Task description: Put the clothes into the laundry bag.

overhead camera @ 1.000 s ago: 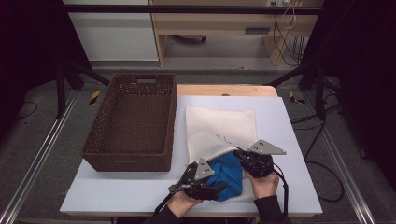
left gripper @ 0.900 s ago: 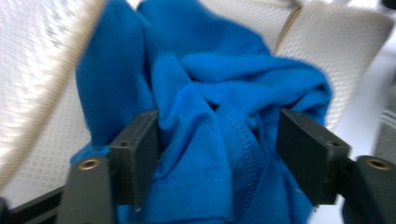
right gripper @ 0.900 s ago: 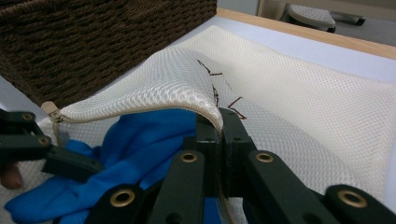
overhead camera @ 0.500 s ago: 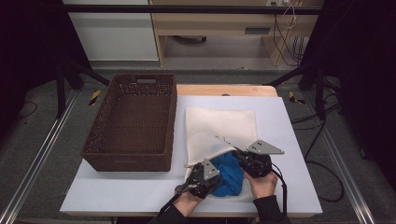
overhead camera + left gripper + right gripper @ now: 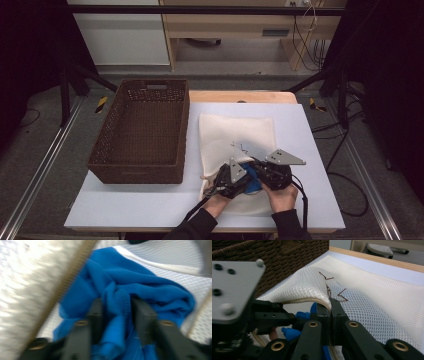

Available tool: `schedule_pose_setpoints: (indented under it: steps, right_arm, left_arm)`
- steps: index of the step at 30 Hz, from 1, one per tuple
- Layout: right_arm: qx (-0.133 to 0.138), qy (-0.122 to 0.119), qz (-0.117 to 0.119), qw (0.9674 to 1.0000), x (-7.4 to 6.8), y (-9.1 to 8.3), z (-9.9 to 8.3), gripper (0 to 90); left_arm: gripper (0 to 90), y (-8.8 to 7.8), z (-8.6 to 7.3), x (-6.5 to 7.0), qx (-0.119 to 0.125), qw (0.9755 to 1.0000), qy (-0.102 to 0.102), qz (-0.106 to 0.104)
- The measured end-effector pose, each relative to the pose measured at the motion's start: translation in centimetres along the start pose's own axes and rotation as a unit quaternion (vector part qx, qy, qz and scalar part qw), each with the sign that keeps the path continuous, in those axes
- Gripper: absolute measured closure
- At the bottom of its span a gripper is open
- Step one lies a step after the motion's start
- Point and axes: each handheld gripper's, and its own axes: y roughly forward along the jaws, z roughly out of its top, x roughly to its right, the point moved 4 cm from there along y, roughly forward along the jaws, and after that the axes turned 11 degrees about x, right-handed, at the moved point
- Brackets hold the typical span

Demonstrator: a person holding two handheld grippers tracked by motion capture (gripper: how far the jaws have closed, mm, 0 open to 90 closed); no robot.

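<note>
Lying flat on the white worktop, a cream mesh laundry bag stretches from the middle of the surface toward the person's edge, just to the right of a dark brown wicker basket. The right gripper has its fingers pressed together on the zippered edge of the mesh laundry bag, lifting that edge into a raised flap with a brown zigzag stitch running over it. Under the flap, a bunched blue cloth sits partly in the bag's mouth, near the front edge of the worktop. The left gripper reaches into that mouth from the left, and its fingers stand partway apart with a thick fold of the blue cloth between them; they have just been opening after a tighter squeeze, and the blurred left gripper view does not let me tell whether the pads still press on the fabric. In the high view both grippers sit close together over the near end of the bag, the left gripper just beside the right gripper, each with a grey three-cornered plate on top, and the blue cloth shows between them.
</note>
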Motion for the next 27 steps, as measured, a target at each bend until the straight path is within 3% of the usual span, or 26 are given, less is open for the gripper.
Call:
schedule_pose_setpoints:
  steps: [4, 8, 12, 14, 16, 18, 19, 22, 27]
  right_arm:
    - [0.000, -0.002, -0.003, 1.0000, 0.0, 0.0, 0.0, 87.8]
    - [0.000, 0.000, -0.007, 1.0000, 0.3, -0.1, 0.0, 87.7]
    - [-0.002, -0.001, -0.007, 1.0000, 0.2, 0.0, -0.1, 87.7]
    - [-0.005, -0.002, -0.006, 1.0000, 0.2, 0.0, -0.2, 87.7]
    - [-0.006, -0.002, -0.005, 1.0000, 0.1, 0.0, -0.2, 87.7]
    - [-0.008, -0.001, -0.003, 1.0000, 0.2, 0.1, -0.2, 87.8]
    - [-0.007, -0.001, -0.002, 1.0000, 0.2, 0.1, -0.2, 87.8]
    - [-0.007, 0.000, -0.001, 1.0000, 0.2, 0.1, -0.2, 87.8]
    - [-0.006, 0.003, 0.000, 1.0000, 0.0, 0.1, -0.1, 87.9]
  left_arm:
    - [33.3, -1.6, 0.5, 0.3, -0.002, 0.9997, 0.001, -0.023]
    - [27.2, -3.5, 0.6, 0.5, -0.006, 0.9989, -0.009, -0.045]
    - [27.3, -3.2, -0.7, 0.9, -0.043, 0.9977, -0.011, -0.052]
    - [27.8, -2.4, -1.5, 0.9, -0.072, 0.9966, -0.006, -0.040]
    - [33.7, -1.7, -2.1, 1.0, -0.087, 0.9956, -0.011, -0.032]
    - [44.5, -1.7, -2.0, 0.9, -0.081, 0.9963, -0.013, -0.026]
    - [56.5, -1.7, -2.0, 0.9, -0.081, 0.9960, -0.021, -0.031]
    - [74.7, -1.5, -1.5, 0.6, -0.088, 0.9941, -0.040, -0.048]
    - [78.1, -0.4, -0.5, 0.8, -0.073, 0.9963, -0.024, -0.039]
